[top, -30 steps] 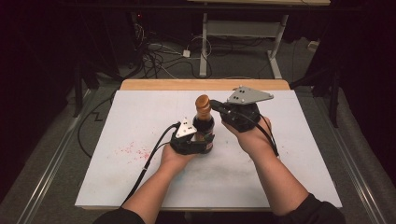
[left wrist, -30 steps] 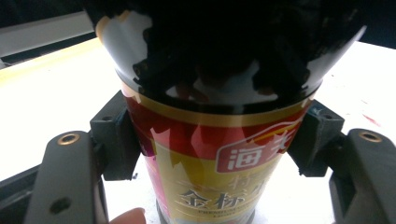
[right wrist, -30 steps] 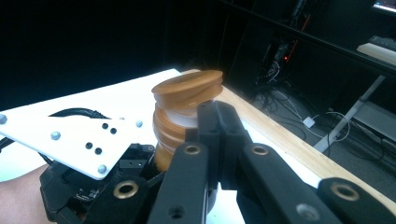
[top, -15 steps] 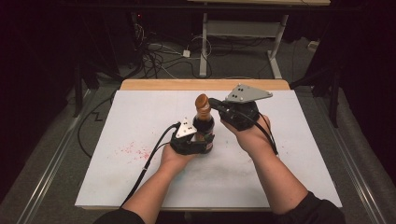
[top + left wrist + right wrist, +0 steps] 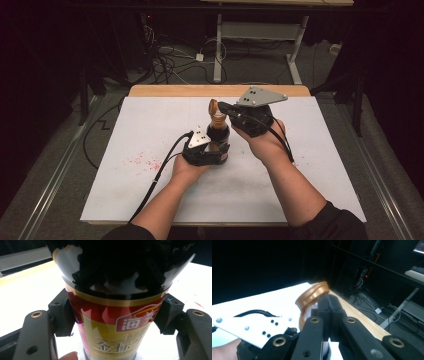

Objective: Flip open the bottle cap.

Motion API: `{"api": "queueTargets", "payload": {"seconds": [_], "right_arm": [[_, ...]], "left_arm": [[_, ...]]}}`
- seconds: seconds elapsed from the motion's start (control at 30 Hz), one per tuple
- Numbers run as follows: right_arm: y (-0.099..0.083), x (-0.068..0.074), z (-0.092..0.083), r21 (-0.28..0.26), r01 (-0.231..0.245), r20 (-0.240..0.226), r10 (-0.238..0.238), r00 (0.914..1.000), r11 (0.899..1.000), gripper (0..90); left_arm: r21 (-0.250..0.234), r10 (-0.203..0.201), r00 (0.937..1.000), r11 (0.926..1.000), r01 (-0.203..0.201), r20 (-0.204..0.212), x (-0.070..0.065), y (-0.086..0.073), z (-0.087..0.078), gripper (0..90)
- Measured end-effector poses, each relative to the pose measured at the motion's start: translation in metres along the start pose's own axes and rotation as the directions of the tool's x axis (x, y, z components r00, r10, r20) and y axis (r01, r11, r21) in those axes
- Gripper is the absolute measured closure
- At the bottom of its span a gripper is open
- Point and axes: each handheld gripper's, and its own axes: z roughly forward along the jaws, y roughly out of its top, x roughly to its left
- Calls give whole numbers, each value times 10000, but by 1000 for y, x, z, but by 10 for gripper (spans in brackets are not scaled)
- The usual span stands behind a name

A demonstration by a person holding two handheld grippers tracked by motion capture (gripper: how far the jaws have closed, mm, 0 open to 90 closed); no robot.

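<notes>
Nothing has shifted since the earlier frames: both hands and the bottle sit where they were, same posture.

Landmark: dark glass sauce bottle with a red-and-gold paper label [image 5: 218, 135], standing upright near the middle of the white-covered surface [image 5: 310, 165], a little toward its far wooden edge.

Left tool [image 5: 220, 151] low on the bottle, on the person's side. The left gripper view has its two black pads pressed against the labelled body [image 5: 112, 330] from either side, so it is pinching the bottle and holding it steady. A fingertip shows just under the bottle's base in that view.

Right tool [image 5: 222, 106] high, reaching in from the right of the bottle at its top. Jaws pressed together, no gap between them in the right gripper view [image 5: 329, 307]. They sit right against the ribbed bronze-coloured cap [image 5: 312, 296]; whether they nip the flipped lid or only touch it, cannot tell.

Cap [image 5: 214, 107] looks tilted off to one side of the neck in the high view.

Step in hand, as I read it: working the cap at the bottle's top while the body is braced. Next move likely calls for the lower grip to hold firm and the upper tool to lever or twist gently at the cap, without tipping the bottle.

Faint red stains [image 5: 145, 161] well left of the bottle.
</notes>
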Motion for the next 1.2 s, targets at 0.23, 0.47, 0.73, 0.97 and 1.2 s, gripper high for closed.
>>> {"api": "queueTargets", "payload": {"seconds": [0.23,0.47,0.73,0.97,1.2], "right_arm": [[10,15,11,-105,281,-378,-285,9989,9995,900],[10,10,4,-203,123,-309,-129,9994,9997,900],[0,-4,-8,-201,-178,23,179,9998,9996,900],[-21,-21,-18,10,-652,354,651,9973,9979,900],[-42,-28,-21,153,-965,511,956,9941,9952,900]], "left_arm": [[-25,-31,10000,10000,31,11,0,0,0,287],[-35,-34,10000,10000,34,7,0,0,0,287],[-40,-71,10000,10000,71,27,0,0,0,285],[-13,-100,9999,9999,100,51,1,0,0,283],[-25,-122,9999,9999,122,59,1,0,0,281]]}}
